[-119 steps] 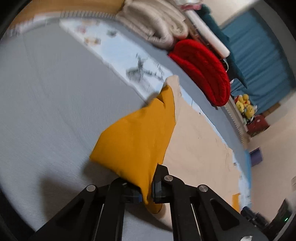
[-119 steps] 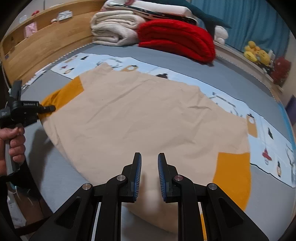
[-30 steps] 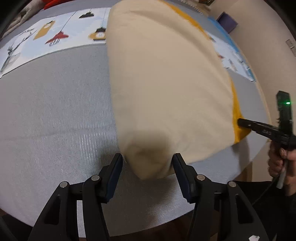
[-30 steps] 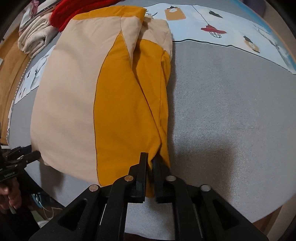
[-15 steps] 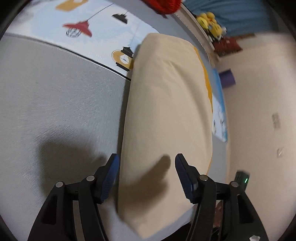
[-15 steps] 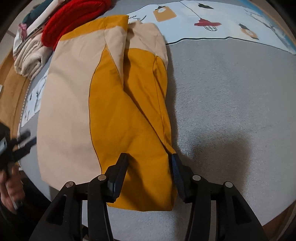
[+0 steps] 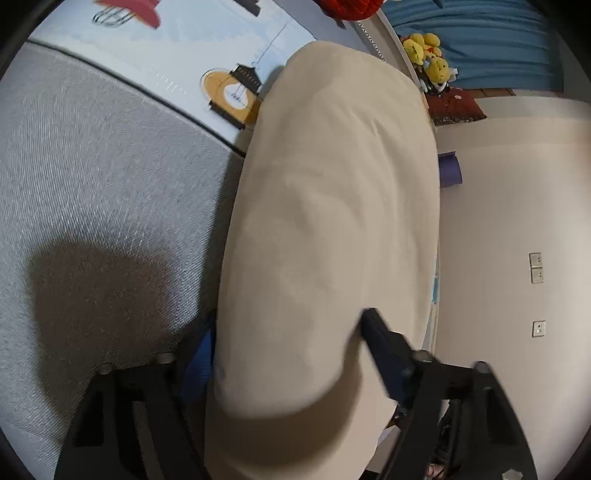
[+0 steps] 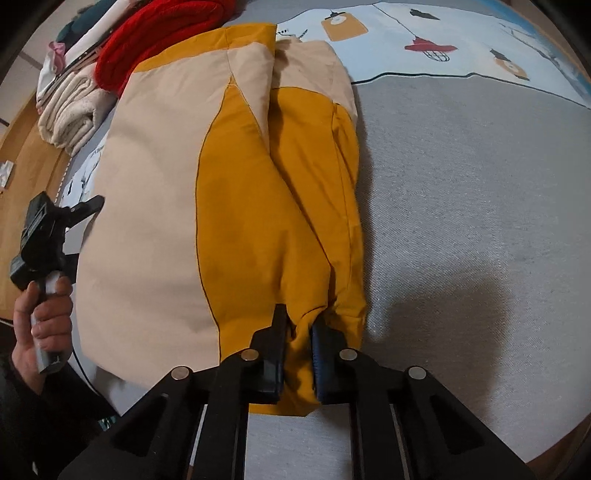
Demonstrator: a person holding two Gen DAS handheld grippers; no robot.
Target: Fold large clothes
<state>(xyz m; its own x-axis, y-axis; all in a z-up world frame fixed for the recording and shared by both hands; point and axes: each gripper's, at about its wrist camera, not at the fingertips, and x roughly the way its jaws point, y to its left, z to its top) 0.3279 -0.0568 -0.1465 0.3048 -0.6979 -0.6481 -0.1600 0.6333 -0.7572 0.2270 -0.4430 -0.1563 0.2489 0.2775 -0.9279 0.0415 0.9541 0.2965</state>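
Note:
A large beige and mustard-yellow garment (image 8: 155, 229) lies folded lengthwise on the grey bed cover (image 8: 461, 221). My right gripper (image 8: 297, 332) is at its near end. Its jaws are closing, and the pads press a bunch of the yellow fabric (image 8: 258, 221) between them. In the left wrist view only the beige side (image 7: 332, 184) shows. My left gripper (image 7: 288, 325) straddles that rounded beige fold with its jaws wide apart, the left finger partly hidden behind the cloth. The left gripper (image 8: 88, 205) also shows at the garment's left edge, held by a hand (image 8: 44, 314).
A red blanket (image 8: 155, 29) and a folded cream blanket (image 8: 70, 107) are stacked at the far end. A printed strip (image 8: 443, 48) crosses the cover. Yellow plush toys (image 7: 428, 59) sit by a blue curtain. The bed's edge runs just below my right gripper.
My right gripper opened over the yellow end, then shut on it again. My left gripper swung round and dropped lower over the beige fold, its jaws staying wide.

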